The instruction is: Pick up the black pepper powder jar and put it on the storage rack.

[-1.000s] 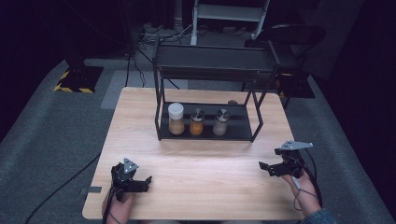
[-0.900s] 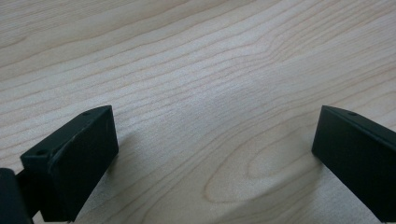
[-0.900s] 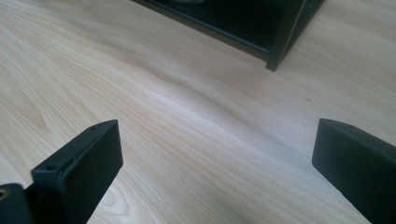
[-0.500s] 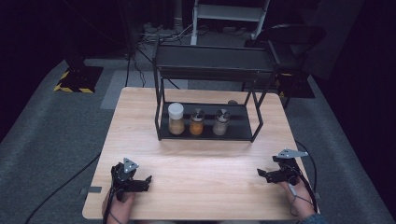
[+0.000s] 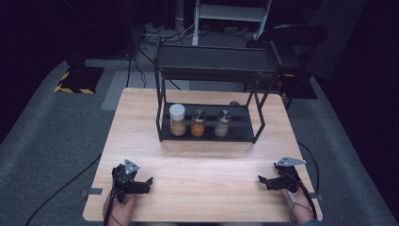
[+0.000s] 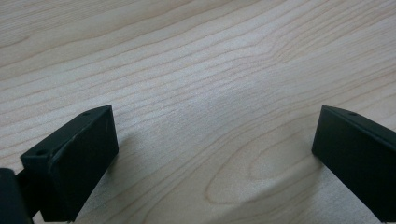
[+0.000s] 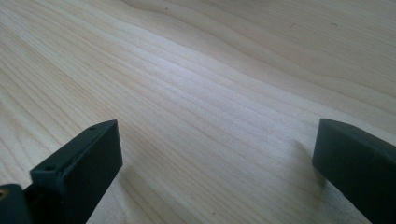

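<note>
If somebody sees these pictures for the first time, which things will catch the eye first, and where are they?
The black two-tier rack at the table's far side draws the eye, with three jars in a row on its lower shelf: a white-lidded jar, an orange-filled jar and a pale-filled jar. Near the front edge, the left gripper and right gripper rest open on bare wood.

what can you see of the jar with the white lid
The jar is clear with a wide white lid, tan powder filling most of it. It stands upright at the left end of the black rack's lower shelf, beside two smaller shakers, seemingly not touching them. Any label is too small to tell. Both grippers sit far off at the table's near edge.
</note>
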A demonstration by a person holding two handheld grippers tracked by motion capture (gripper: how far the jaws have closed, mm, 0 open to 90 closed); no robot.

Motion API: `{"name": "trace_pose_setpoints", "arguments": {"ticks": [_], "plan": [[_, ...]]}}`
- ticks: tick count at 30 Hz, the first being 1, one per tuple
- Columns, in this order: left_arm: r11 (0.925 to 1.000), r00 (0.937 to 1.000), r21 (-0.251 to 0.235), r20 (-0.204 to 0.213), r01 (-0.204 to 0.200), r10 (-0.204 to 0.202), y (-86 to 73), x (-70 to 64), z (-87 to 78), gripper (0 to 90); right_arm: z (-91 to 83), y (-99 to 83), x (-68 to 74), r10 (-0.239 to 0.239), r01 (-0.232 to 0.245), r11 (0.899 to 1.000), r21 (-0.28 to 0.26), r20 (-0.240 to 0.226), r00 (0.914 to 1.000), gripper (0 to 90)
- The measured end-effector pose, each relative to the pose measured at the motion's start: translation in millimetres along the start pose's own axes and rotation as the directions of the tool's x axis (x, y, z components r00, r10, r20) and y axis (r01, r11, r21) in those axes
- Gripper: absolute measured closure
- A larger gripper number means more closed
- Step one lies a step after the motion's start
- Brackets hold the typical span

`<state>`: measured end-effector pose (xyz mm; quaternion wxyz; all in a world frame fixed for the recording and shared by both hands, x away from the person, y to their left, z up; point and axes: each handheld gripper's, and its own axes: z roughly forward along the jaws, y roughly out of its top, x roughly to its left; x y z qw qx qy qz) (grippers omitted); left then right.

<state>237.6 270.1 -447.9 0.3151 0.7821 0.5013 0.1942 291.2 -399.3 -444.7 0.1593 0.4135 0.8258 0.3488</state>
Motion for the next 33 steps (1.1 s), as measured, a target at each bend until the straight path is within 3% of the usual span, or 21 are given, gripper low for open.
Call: {"name": "trace_pose_setpoints", "arguments": {"ticks": [3,33], "plan": [[1.0,1.0,-0.001,-0.002,0.002,-0.002,-0.2,-0.5,-0.1,0.2,1.9,-4.6,4.2,-0.032,0.032,0.999,-0.013,0.018,0.9993,0.0],[1.0,1.0,-0.001,-0.004,0.005,-0.005,-0.5,-1.0,-0.2,0.2,1.4,-5.4,8.2,-0.015,0.016,1.0,-0.014,0.034,0.9993,0.0]]}}
